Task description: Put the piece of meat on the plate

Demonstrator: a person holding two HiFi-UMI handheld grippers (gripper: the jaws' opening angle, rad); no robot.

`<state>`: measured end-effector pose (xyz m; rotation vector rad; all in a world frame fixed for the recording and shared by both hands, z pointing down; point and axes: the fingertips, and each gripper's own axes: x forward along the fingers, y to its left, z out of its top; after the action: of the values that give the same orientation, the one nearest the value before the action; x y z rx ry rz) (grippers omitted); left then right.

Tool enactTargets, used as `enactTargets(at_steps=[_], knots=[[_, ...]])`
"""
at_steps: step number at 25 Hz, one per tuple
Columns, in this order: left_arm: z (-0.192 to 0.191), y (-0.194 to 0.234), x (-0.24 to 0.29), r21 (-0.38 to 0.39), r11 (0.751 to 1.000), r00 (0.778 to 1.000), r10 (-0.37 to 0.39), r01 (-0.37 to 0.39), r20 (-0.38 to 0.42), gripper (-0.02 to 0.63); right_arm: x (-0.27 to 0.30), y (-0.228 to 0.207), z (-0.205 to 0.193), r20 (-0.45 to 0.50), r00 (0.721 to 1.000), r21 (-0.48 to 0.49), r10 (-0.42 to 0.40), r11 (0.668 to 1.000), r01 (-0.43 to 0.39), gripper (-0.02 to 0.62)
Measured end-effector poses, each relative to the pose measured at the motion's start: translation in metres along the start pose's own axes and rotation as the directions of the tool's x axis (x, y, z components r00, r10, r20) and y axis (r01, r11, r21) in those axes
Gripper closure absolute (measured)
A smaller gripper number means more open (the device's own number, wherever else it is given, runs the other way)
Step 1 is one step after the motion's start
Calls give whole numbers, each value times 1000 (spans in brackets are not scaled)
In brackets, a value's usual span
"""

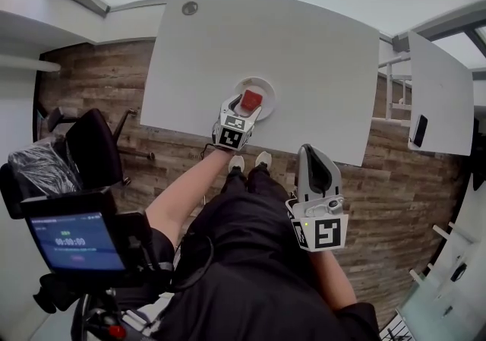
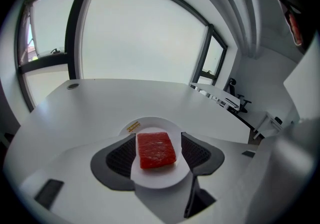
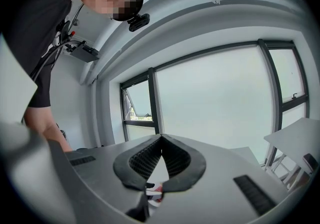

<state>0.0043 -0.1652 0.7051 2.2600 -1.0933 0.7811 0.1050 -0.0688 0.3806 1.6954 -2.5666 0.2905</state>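
Note:
A red, rectangular piece of meat lies flat on a small white round plate near the front edge of the white table. My left gripper is angled down over the plate. It is open, with a dark pad on either side of the meat and a strip of white plate showing between each pad and the meat. My right gripper hangs off the table, in front of its edge, above the person's lap. It is shut, tips together, with nothing in it.
A round grommet sits at the table's far left corner. A second white table at the right carries a dark phone. A black office chair and a device with a lit screen are at the left, over the wood-look floor.

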Motion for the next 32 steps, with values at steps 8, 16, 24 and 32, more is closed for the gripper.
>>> enactTargets(at_steps=[8, 16, 24, 32], knots=[[11, 1, -46, -4, 1000, 997, 29, -29, 70, 339, -13, 32, 13, 26, 1000, -14, 3, 1000, -3, 589], [30, -5, -77, -31, 999, 982, 40, -34, 187, 339, -6, 32, 6, 44, 999, -14, 4, 1000, -4, 589], [63, -26, -156, -30, 997, 934, 78, -72, 349, 374, -14, 54, 17, 68, 996, -36, 50, 998, -48, 589], [93, -34, -210, -71, 994, 887, 105, -82, 451, 508, -11, 66, 30, 101, 992, -55, 76, 996, -71, 589]])
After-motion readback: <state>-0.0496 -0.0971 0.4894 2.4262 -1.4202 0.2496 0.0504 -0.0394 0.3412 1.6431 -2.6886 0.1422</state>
